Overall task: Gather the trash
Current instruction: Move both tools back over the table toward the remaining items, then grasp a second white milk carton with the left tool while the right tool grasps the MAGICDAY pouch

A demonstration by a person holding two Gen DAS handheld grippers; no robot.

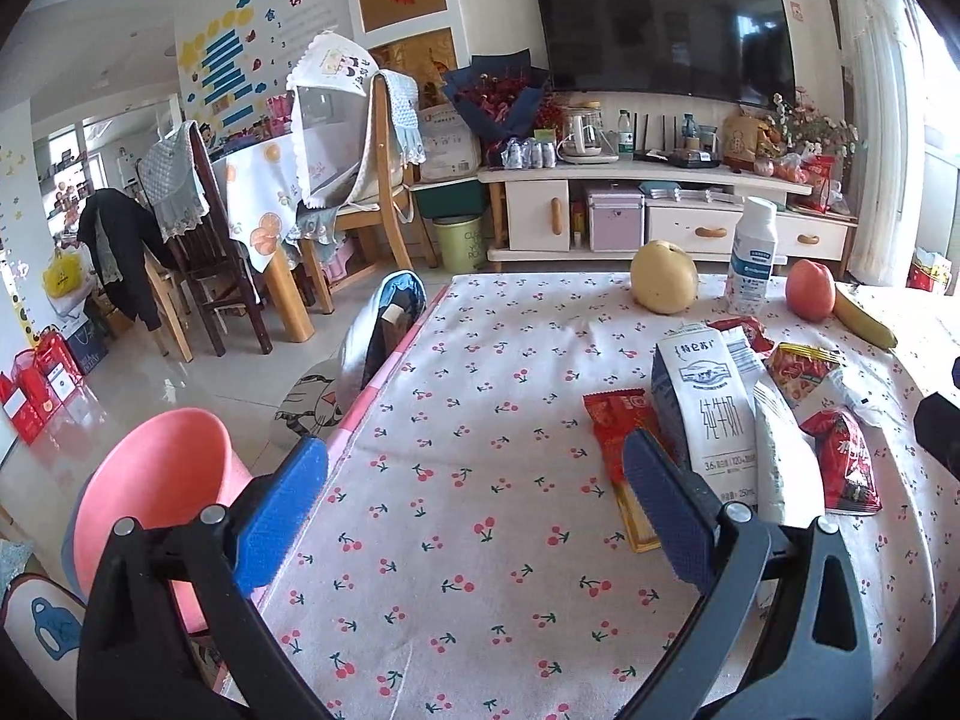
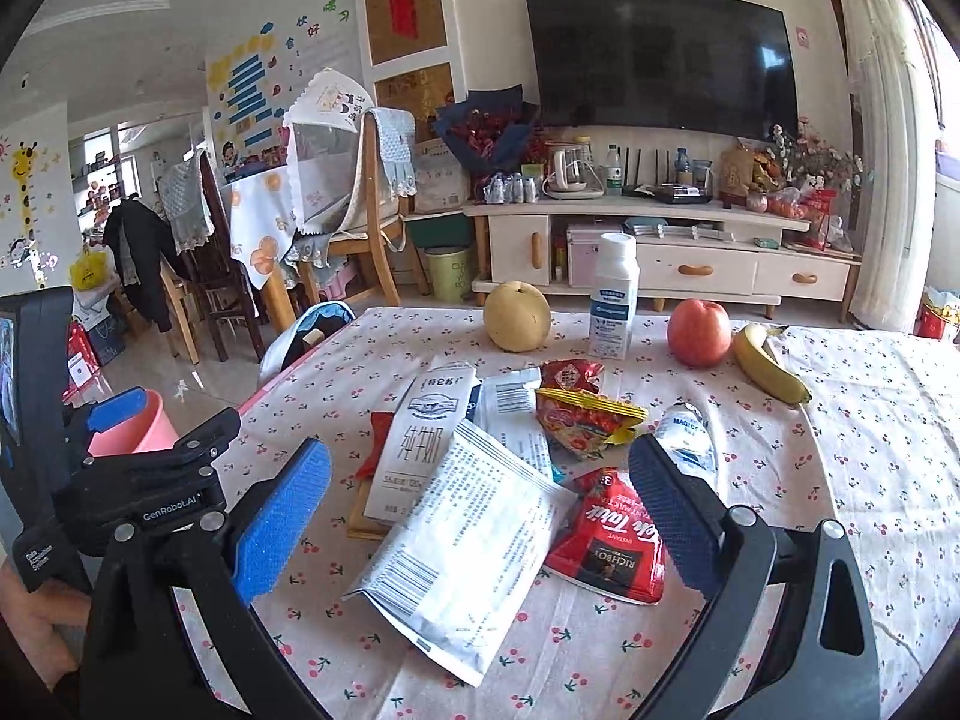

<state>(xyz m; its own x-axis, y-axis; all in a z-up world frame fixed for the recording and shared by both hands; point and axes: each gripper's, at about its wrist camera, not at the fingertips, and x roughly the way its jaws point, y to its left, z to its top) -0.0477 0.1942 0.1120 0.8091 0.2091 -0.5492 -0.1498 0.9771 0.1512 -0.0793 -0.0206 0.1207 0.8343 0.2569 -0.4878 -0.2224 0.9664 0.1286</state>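
Trash lay heaped mid-worktop (image 2: pixel 870 420): from the left, a red wrapper (image 1: pixel 618 426), milk carton (image 2: pixel 414 450), white pouch (image 2: pixel 468 546) and red sachet (image 2: pixel 612 540). The pink bin (image 1: pixel 150 480) stood off the left edge. Both left gripper (image 1: pixel 474 516) and right gripper (image 2: pixel 480 516) hovered, jaws wide, empty. I'd pinch the pouch's raised edge first, sparing the fruit (image 2: pixel 699 333) behind.

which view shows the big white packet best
The right wrist view: the white packet lies flat between the open fingers, its printed face and barcode plain. The left wrist view shows the white packet only edge-on, beside the milk carton.
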